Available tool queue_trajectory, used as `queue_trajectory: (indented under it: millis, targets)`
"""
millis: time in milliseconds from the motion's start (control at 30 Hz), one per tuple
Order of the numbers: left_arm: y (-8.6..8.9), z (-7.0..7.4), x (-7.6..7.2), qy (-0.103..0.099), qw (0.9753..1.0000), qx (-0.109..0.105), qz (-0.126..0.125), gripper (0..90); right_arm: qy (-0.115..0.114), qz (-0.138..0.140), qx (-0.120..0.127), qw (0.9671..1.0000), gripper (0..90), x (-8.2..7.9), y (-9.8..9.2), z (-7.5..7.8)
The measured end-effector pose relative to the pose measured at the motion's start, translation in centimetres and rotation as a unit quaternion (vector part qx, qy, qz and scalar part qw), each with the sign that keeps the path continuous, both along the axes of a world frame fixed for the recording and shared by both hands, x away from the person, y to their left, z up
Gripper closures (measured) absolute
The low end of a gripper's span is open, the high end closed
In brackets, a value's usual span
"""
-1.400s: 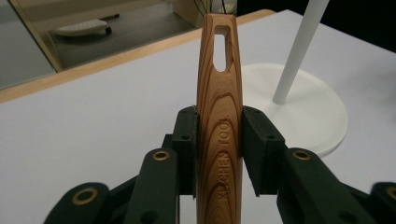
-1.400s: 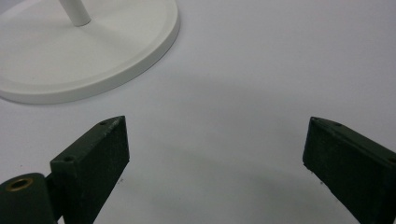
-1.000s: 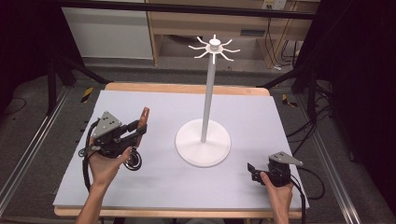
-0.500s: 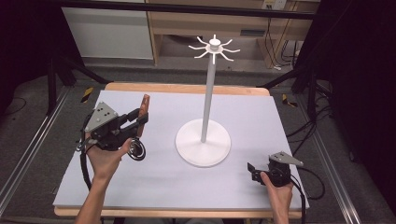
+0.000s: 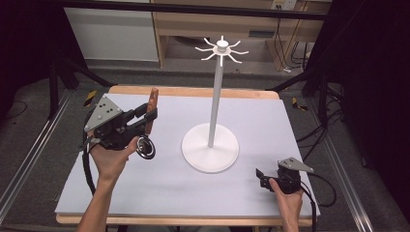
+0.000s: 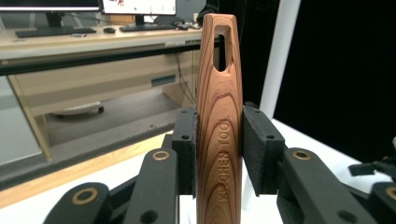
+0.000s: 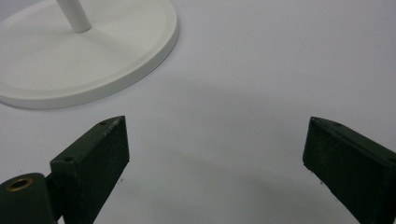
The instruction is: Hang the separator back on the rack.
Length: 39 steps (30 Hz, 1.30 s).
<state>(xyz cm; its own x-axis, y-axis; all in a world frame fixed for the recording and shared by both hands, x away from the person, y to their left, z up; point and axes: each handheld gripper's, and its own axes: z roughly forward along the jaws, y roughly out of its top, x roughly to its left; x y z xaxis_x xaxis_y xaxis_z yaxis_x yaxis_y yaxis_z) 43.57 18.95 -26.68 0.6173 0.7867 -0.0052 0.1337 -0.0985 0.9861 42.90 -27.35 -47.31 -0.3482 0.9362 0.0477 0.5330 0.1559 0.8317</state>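
The wide counter [image 5: 159, 193] with its pale grey-white top and wooden edging carries a tall white stand [image 5: 211, 147]: a round flat base near the middle, a thin pole rising from it, and a crown of curved hooks [image 5: 222, 49] on top. Out at nine o'clock from that base, the left hand-held gripper [image 5: 145, 116] is lifted off the counter and clenched on a brown wooden kitchen utensil handle [image 6: 219, 116], grain showing, a hanging slot at its upper end, standing upright between the jaws. A black ring [image 5: 145, 147] hangs below. At five o'clock from the base, the right hand-held gripper [image 5: 261, 178] sits low, jaws released and spread wide over bare counter.
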Motion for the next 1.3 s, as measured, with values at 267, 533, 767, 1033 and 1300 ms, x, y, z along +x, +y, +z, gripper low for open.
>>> queue_trajectory:
  millis: [267,533,767,1033,1300]
  targets:
    - [-0.9,1.3,-0.3,-0.015,0.9999,0.002,-0.008,67.4,-0.002,0.0,-0.002,1.0,7.6,0.1,0.0,0.0]
    - [-1.8,2.0,-0.1,-0.021,0.9996,0.0,-0.017,67.4,0.001,0.0,-0.003,1.0,7.6,0.2,0.0,-0.1]
    - [-2.2,2.6,-0.1,-0.027,0.9991,-0.015,-0.028,67.4,0.007,-0.002,-0.002,1.0,7.6,0.2,0.1,-0.1]
    - [-2.9,3.2,0.0,-0.034,0.9988,-0.012,-0.033,67.4,0.003,-0.001,-0.006,1.0,7.6,0.2,-0.1,-0.1]
    - [-3.8,3.8,0.5,-0.035,0.9984,-0.015,-0.042,67.4,0.005,-0.002,-0.003,1.0,7.6,0.2,-0.1,-0.1]
